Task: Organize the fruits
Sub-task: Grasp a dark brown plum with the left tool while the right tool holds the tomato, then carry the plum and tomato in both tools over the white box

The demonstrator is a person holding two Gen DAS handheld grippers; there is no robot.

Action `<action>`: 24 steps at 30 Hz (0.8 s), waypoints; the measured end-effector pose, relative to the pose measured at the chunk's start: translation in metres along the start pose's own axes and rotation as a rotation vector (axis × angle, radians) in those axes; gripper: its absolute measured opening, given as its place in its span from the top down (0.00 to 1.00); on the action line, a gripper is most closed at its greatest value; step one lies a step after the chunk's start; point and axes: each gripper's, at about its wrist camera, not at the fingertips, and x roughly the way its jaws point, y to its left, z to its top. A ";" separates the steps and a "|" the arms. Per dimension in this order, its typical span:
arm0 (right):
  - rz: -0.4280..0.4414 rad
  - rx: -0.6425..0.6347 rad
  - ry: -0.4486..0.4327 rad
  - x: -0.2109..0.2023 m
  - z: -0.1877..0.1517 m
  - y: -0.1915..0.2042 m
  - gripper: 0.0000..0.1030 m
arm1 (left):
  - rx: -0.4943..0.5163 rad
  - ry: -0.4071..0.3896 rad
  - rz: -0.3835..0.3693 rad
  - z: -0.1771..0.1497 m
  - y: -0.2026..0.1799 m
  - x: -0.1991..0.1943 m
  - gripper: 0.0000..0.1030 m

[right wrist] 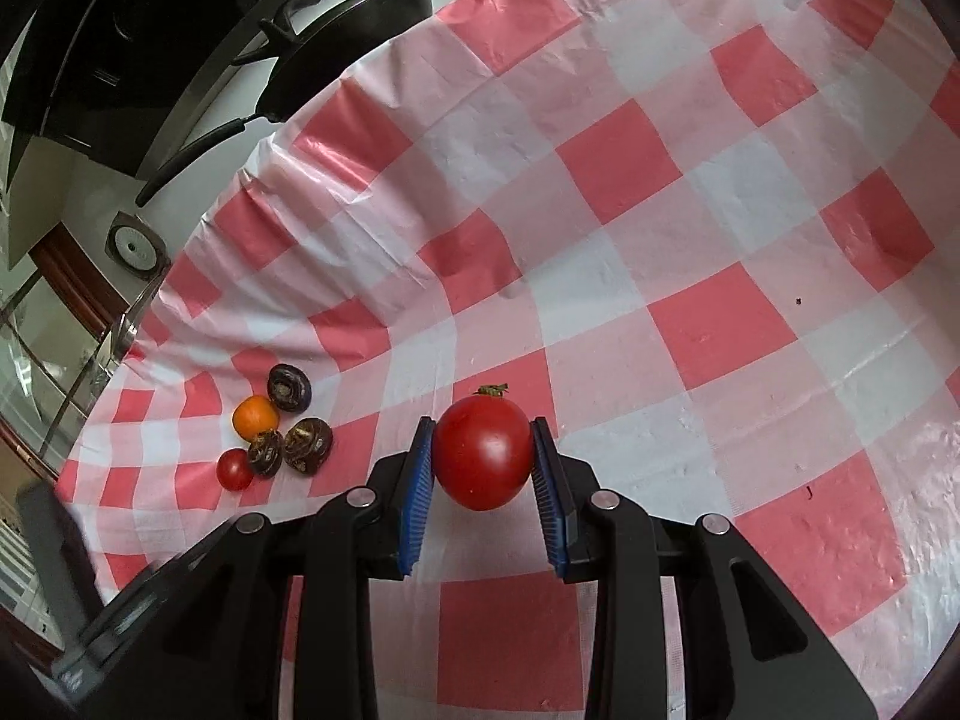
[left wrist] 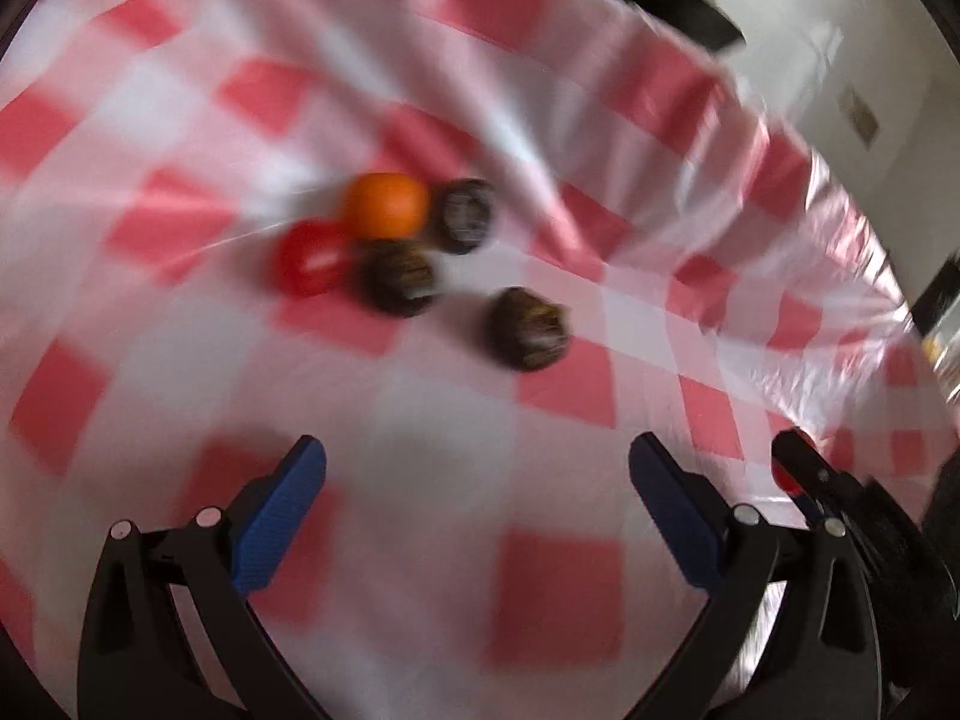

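The right gripper (right wrist: 483, 456) pinches a big red tomato (right wrist: 482, 452) between its two blue pads, one pad pressed on each side. The tomato's green stem points away from the camera. It hangs above the red and white checked tablecloth (right wrist: 690, 228). Far off to the left lies a small pile of fruit: an orange one (right wrist: 255, 416), a little red tomato (right wrist: 234, 469) and three dark wrinkly fruits (right wrist: 307, 445). The left gripper (left wrist: 477, 468) has its jaws spread wide with nothing between them, and the pile lies ahead of it.
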 end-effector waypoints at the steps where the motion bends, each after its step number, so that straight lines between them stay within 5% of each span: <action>1: 0.002 0.000 0.000 0.000 0.000 0.000 0.69 | 0.020 0.007 0.024 0.006 -0.010 0.010 0.02; 6: 0.005 0.000 0.001 0.001 0.001 0.000 0.69 | 0.096 0.034 0.132 0.031 -0.039 0.047 0.19; 7: 0.006 -0.001 0.001 0.001 0.001 0.000 0.69 | 0.127 0.034 0.154 0.034 -0.044 0.053 0.33; 8: 0.008 0.000 0.000 0.001 0.000 0.000 0.69 | 0.159 0.031 0.175 0.035 -0.048 0.055 0.58; 14: 0.009 0.001 0.000 0.001 0.000 0.000 0.69 | 0.279 -0.059 0.176 -0.001 -0.049 0.007 0.58; 19: 0.010 0.003 0.002 0.001 0.000 0.001 0.69 | 0.142 -0.110 0.113 -0.030 -0.009 -0.048 0.58; 24: 0.009 0.009 0.006 0.001 0.000 0.000 0.69 | 0.076 -0.142 0.143 -0.057 0.018 -0.083 0.58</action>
